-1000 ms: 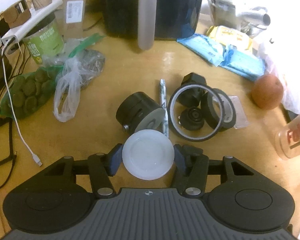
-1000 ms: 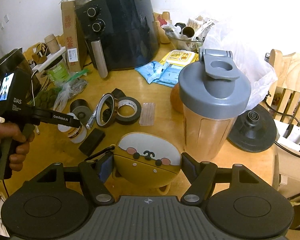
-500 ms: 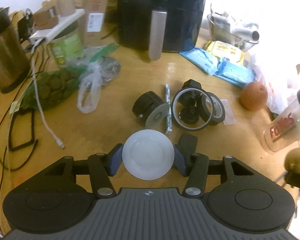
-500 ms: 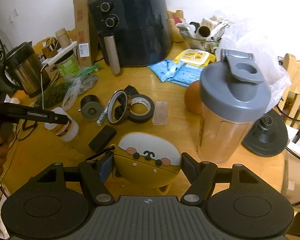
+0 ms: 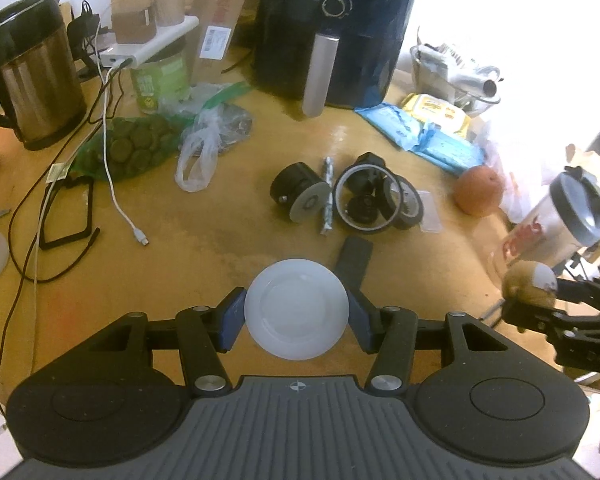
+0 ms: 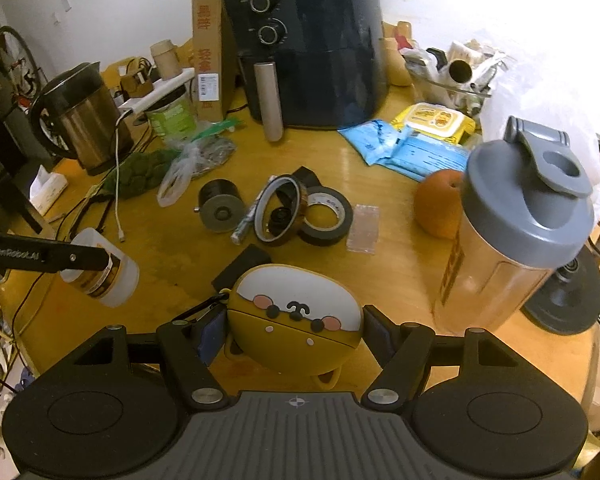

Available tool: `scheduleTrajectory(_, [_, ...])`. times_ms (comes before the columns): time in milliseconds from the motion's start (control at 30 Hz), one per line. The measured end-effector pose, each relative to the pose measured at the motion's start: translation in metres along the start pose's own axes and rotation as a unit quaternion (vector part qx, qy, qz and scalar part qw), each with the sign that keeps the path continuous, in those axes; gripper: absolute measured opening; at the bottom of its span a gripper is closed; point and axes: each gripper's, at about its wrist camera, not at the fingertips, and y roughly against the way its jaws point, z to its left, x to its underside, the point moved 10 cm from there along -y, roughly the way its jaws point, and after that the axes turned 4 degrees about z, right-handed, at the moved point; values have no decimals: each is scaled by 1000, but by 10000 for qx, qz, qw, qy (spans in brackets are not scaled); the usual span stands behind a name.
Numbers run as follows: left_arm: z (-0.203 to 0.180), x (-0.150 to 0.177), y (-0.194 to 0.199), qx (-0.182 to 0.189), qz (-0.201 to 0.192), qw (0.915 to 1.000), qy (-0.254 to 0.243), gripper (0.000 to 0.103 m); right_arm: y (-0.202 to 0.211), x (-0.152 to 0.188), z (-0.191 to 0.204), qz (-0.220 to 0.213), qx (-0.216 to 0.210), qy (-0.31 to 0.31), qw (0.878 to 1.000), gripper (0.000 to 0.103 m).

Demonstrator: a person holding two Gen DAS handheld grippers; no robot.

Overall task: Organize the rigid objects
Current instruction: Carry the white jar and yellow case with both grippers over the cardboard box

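Left wrist view: the left tongs (image 5: 296, 312) grip a white round-capped plastic jar (image 5: 296, 309), held up off the yellow wooden table (image 5: 204, 240), with bare wood below and to the left. Right tongs (image 6: 294, 330) clamp a brown-and-white cartoon-face case (image 6: 296, 314) near the table's front edge. Ahead, a black rectangular block (image 6: 242, 266) lies close, then a cluster: black metal spool (image 6: 220, 206), amber tape ring (image 6: 278, 214), black tape roll (image 6: 326, 218). A grey-lidded clear shaker bottle (image 6: 520, 224) and an orange (image 6: 438, 204) crowd the right side; a black air fryer (image 6: 304, 48) and steel kettle (image 6: 80, 116) block the back.
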Motion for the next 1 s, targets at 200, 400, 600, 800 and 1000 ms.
scheduleTrajectory(200, [-13,5,8,120,-59,9999,-51,53,6,-9,3,-55,-50,136,9999,73])
scheduleTrajectory(400, [-21,13,16,167,-90,9998,29,53,13,-13,6,-158,-120,205,9996,73])
scheduleTrajectory(600, [-27,21,24,153,-97,9998,-20,53,18,-9,8,-166,-217,252,9993,73])
scheduleTrajectory(800, [-28,35,27,75,-24,10000,18,53,21,2,10,-128,-325,288,9990,73])
scheduleTrajectory(1000, [-27,51,30,-17,52,10000,70,53,22,18,15,-34,-460,313,9984,73])
